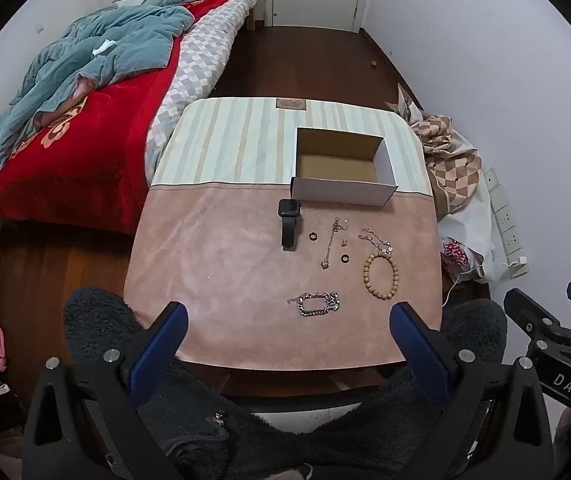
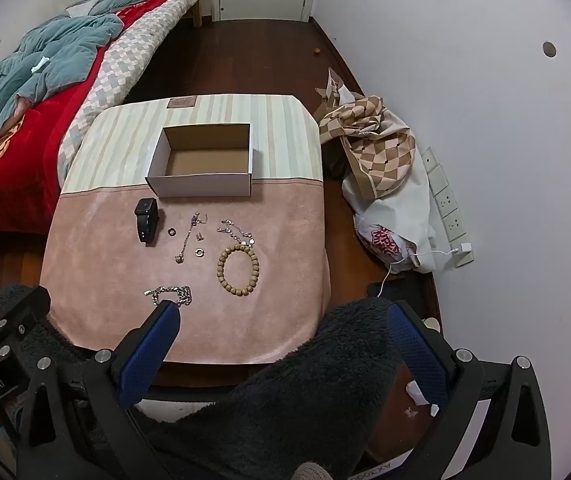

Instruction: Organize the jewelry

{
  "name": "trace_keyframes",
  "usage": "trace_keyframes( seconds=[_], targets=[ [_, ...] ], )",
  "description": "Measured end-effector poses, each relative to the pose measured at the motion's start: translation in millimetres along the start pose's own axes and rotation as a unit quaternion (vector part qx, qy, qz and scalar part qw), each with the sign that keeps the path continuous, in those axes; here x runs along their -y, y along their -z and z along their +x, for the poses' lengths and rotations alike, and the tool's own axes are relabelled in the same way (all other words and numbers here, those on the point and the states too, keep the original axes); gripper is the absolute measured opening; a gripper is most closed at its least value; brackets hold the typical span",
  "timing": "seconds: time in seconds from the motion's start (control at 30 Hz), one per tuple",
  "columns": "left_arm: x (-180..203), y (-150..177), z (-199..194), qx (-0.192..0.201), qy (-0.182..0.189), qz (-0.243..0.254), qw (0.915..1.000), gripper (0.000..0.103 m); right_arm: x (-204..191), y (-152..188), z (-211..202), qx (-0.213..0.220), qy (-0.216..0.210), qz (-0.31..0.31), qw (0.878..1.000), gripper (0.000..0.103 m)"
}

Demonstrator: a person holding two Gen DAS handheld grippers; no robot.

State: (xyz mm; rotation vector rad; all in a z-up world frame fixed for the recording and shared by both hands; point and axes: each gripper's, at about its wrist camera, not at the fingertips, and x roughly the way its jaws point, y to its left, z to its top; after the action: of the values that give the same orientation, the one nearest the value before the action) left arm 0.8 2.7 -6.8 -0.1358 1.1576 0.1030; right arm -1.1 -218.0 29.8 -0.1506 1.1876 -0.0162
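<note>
One tabletop [image 1: 213, 264] carries one open cardboard box [image 1: 343, 192] at its far side. In front of the box lie one black watch [image 1: 288, 224], its strap running toward the near edge, one bead bracelet [image 1: 380, 275], one chunky chain bracelet [image 1: 317, 304] stretched left to right, two thin chains [image 1: 331, 246] and two small rings [image 1: 314, 236]. The left gripper [image 1: 288, 330] and right gripper [image 2: 285, 330] both hover with fingers wide apart, holding nothing.

The surface [image 1: 213, 248] is pink suede with a cream-and-tan striped far end. The cardboard box [image 1: 341, 192] is white outside, brown inside. A black smartwatch [image 1: 288, 222], tan beaded bracelet [image 1: 380, 276], silver chain bracelet [image 1: 317, 304]. Blue-padded tongs [image 1: 288, 320].
</note>
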Motion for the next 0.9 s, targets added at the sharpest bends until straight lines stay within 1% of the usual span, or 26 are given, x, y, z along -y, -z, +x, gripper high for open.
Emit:
trace_keyframes(
  seconds=[0.07,0.3,0.37,0.9],
  targets=[
    [1,2,1,-0.001,0.0,0.001,1.0,0.103,0,-1,-2,0.0,0.001,-0.001,1.0,0.103],
    [4,3,0,0.001,-0.003,0.002,1.0,0.103,6,1,11,0.004,0.003,0.0,1.0,0.103],
    [5,2,-1,0.001,-0.003,0.002,1.0,0.103,6,0,0,0.004,0.005,0.0,1.0,0.103],
    [9,0,-8,0.007,-0.007,0.01,0.9999,0.103,9,-4,-6,0.006,0.007,-0.001,1.0,0.103]
  ],
)
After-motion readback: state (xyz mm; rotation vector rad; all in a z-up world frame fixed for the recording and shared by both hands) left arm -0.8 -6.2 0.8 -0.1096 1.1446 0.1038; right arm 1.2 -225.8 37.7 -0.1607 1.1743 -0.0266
